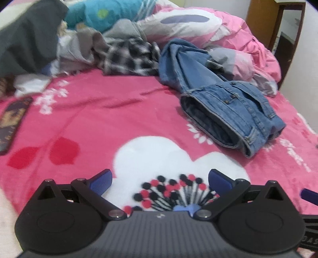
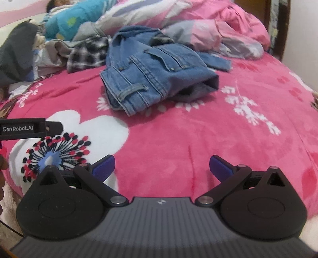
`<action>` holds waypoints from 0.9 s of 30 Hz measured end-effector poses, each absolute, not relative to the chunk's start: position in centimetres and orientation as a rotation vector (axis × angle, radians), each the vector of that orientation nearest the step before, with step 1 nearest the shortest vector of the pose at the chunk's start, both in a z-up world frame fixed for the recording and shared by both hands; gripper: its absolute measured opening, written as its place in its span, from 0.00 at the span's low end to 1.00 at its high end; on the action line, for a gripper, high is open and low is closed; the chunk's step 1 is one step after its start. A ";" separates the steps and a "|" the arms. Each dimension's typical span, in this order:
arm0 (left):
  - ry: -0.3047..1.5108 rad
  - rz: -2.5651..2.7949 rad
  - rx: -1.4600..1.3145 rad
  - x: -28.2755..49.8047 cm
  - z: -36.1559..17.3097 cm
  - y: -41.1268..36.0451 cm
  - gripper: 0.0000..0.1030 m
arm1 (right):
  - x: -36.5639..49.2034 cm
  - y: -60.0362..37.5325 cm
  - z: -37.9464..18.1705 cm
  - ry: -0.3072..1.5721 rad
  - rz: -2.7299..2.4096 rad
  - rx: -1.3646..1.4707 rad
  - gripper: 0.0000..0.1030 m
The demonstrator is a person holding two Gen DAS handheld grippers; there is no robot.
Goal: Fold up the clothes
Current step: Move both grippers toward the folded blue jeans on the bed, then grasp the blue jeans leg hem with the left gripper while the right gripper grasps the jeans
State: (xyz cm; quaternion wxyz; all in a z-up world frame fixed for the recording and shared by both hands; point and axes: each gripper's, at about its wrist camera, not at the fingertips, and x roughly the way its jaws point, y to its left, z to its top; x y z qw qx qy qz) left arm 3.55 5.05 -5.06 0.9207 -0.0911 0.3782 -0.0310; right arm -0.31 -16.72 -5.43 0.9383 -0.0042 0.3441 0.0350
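Blue jeans [image 1: 228, 103] lie bunched on the pink flowered blanket [image 1: 111, 111], waistband toward me, legs trailing back. In the right wrist view the jeans [image 2: 155, 73] sit ahead and slightly left. A black-and-white plaid garment [image 1: 129, 57] and grey clothes [image 1: 83, 45] are heaped behind. My left gripper [image 1: 160, 181] hovers open over the white flower print, well short of the jeans. My right gripper [image 2: 162, 165] is also open with nothing between its fingers, above bare blanket [image 2: 198, 129]. The left gripper's body [image 2: 25, 129] shows at the left edge of the right wrist view.
A pink and grey quilt [image 1: 228, 33] is piled at the back right. A person in a blue top [image 2: 75, 17] lies at the head of the bed. A dark garment [image 1: 27, 37] hangs at the left. A dark patterned flat object [image 1: 12, 121] lies on the left edge. A wooden headboard [image 1: 266, 21] stands behind.
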 end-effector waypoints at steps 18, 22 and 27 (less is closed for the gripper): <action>0.715 -0.111 -0.119 6.2 -6.4 3.6 1.00 | 2.4 -18.8 -5.4 0.540 0.066 -0.246 0.97; 0.705 -0.119 -0.096 6.5 -6.6 3.3 1.00 | 3.0 -18.2 -6.3 0.439 0.059 -0.452 0.97; 0.702 -0.133 -0.075 7.0 -6.9 2.9 1.00 | 4.1 -16.6 -8.0 0.336 0.126 -0.726 0.97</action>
